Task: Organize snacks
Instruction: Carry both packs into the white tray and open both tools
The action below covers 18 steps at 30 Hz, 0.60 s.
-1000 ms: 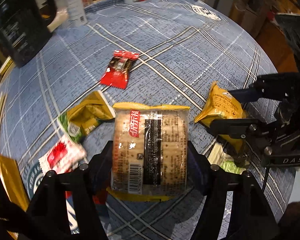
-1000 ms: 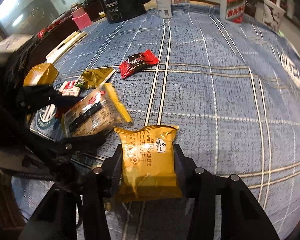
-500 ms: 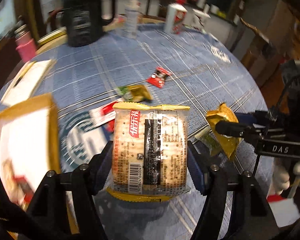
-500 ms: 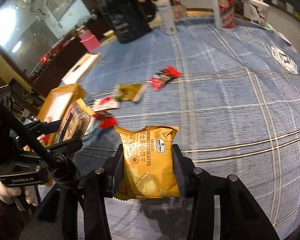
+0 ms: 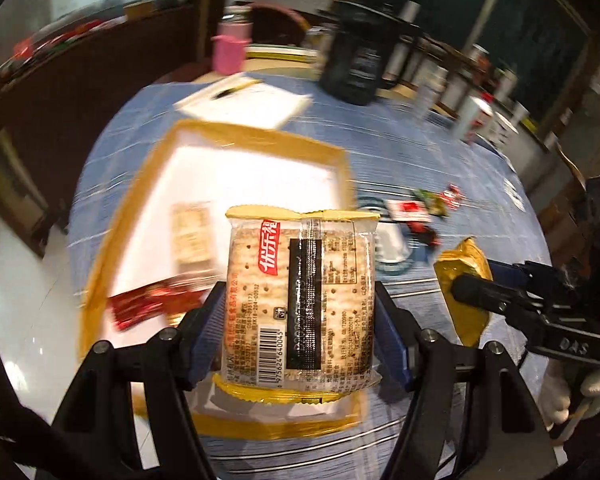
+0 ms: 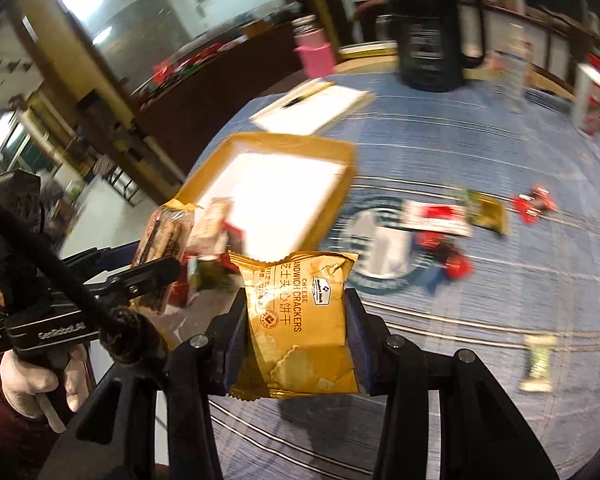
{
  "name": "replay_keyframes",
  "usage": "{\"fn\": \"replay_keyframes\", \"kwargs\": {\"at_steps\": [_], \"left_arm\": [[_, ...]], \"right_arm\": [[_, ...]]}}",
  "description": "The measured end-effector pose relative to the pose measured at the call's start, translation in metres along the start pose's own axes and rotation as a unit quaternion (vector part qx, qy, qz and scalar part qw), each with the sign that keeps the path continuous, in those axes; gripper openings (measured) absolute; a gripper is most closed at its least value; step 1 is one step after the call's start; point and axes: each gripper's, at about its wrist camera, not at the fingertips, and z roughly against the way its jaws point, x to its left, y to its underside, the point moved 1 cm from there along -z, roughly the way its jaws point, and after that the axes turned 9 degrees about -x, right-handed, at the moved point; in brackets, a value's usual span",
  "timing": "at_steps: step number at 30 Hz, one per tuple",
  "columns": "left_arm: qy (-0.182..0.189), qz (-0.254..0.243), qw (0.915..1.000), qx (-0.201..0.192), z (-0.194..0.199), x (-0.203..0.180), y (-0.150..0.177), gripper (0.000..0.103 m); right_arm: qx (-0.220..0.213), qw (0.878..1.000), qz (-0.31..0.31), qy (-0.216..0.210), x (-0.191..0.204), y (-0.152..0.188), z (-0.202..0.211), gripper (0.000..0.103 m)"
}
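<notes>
left tool clenched on the clear cracker pack, held above the gold-rimmed tray holding a red packet and a pale pack. right tool grips the gold cheese cracker bag over the bench.

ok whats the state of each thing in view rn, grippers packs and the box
left gripper: shut on the clear cracker pack
clear cracker pack: held off the table, over the box
right gripper: shut on the gold cheese cracker pack
gold cheese cracker pack: held off the table, beside the box
yellow box: open, a few snacks lying inside
loose snack packets: lying on the blue tablecloth
black kettle: upright at the far edge
</notes>
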Motion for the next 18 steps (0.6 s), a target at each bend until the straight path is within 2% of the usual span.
{"fn": "replay_keyframes", "kwargs": {"at_steps": [4,7,18], "left_arm": [[-0.009,0.024,0.9996,0.010,-0.002,0.035,0.010,0.070],[-0.007,0.028,0.9995,0.016,-0.003,0.045,0.017,0.070],[0.008,0.025,0.9981,0.055,-0.024,0.059,0.034,0.070]], "right_arm": [[0.014,1.000,0.022,-0.003,0.037,-0.005,-0.028,0.045],[0.022,0.999,0.030,0.001,0.054,-0.005,-0.046,0.045],[0.041,0.997,0.026,0.064,0.060,-0.016,-0.105,0.045]]}}
